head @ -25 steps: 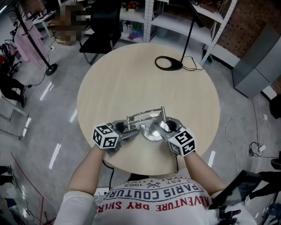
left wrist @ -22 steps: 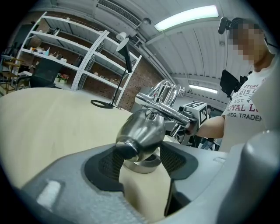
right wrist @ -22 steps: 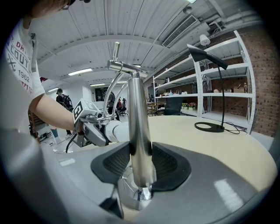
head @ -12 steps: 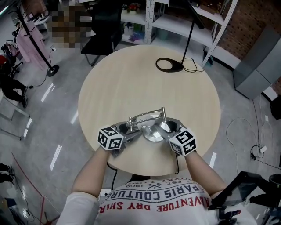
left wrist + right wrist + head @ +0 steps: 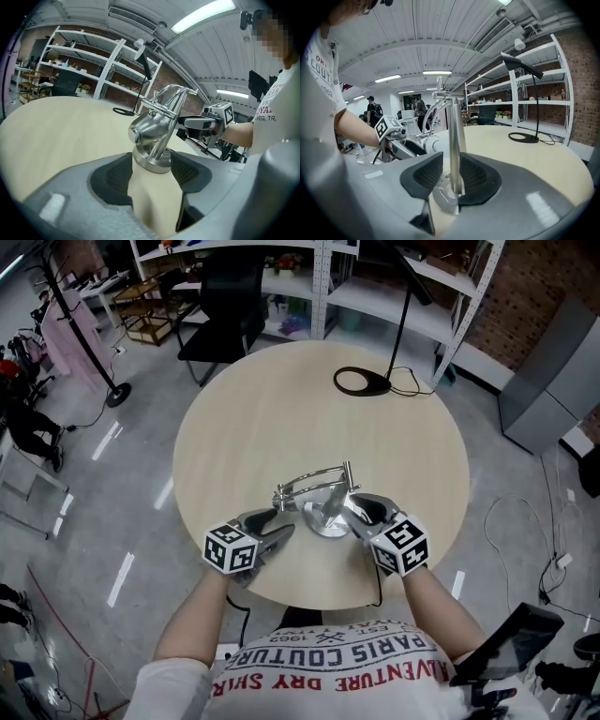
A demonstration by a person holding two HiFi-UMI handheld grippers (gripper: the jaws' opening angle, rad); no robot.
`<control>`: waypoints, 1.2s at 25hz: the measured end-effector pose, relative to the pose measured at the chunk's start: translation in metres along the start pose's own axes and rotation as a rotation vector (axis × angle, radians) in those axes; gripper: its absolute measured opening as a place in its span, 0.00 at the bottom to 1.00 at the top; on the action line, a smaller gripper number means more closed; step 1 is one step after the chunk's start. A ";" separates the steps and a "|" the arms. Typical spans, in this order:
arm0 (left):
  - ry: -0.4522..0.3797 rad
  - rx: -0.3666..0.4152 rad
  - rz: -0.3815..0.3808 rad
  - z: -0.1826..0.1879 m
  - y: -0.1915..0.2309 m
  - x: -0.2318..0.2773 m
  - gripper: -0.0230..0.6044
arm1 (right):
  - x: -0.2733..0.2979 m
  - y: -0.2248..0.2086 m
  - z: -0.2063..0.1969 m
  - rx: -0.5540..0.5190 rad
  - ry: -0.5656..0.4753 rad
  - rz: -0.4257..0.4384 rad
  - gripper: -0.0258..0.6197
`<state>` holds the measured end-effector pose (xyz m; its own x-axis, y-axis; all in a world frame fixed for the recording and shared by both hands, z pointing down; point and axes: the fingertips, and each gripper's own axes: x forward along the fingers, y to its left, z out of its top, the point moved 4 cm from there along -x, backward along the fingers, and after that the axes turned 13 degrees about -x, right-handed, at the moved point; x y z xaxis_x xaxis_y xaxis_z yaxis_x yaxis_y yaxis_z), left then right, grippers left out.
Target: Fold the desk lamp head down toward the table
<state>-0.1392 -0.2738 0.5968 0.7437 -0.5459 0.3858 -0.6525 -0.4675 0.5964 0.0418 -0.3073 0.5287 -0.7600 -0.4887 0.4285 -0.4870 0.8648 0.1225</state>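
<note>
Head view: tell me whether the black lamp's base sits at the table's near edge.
No, the black lamp's base rests at the far edge of the table.

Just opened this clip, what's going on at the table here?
A person with a claw in each hand works on a silver desk lamp near the front edge of a round table. The right claw has its jaws around the lamp's upright post and has just been closing on it; a slim gap shows at one pad. The left claw is open and empty, its tips at the lamp's base. The lamp head sits low, just above the base.
</note>
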 end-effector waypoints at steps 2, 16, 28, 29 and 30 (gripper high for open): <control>-0.023 -0.023 0.002 -0.006 -0.011 -0.013 0.44 | -0.011 0.012 0.006 0.006 -0.006 0.022 0.17; -0.167 0.161 0.078 0.008 -0.174 -0.068 0.04 | -0.111 0.114 0.052 -0.089 -0.122 0.180 0.04; -0.114 0.284 0.057 -0.030 -0.252 -0.072 0.04 | -0.166 0.145 0.052 -0.094 -0.175 0.160 0.04; -0.114 0.285 0.054 -0.031 -0.256 -0.073 0.04 | -0.169 0.147 0.053 -0.098 -0.178 0.157 0.04; -0.114 0.284 0.051 -0.030 -0.259 -0.075 0.04 | -0.172 0.148 0.054 -0.100 -0.181 0.154 0.04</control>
<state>-0.0213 -0.0908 0.4349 0.6981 -0.6408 0.3194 -0.7152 -0.6039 0.3517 0.0769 -0.1021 0.4245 -0.8912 -0.3549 0.2825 -0.3209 0.9334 0.1604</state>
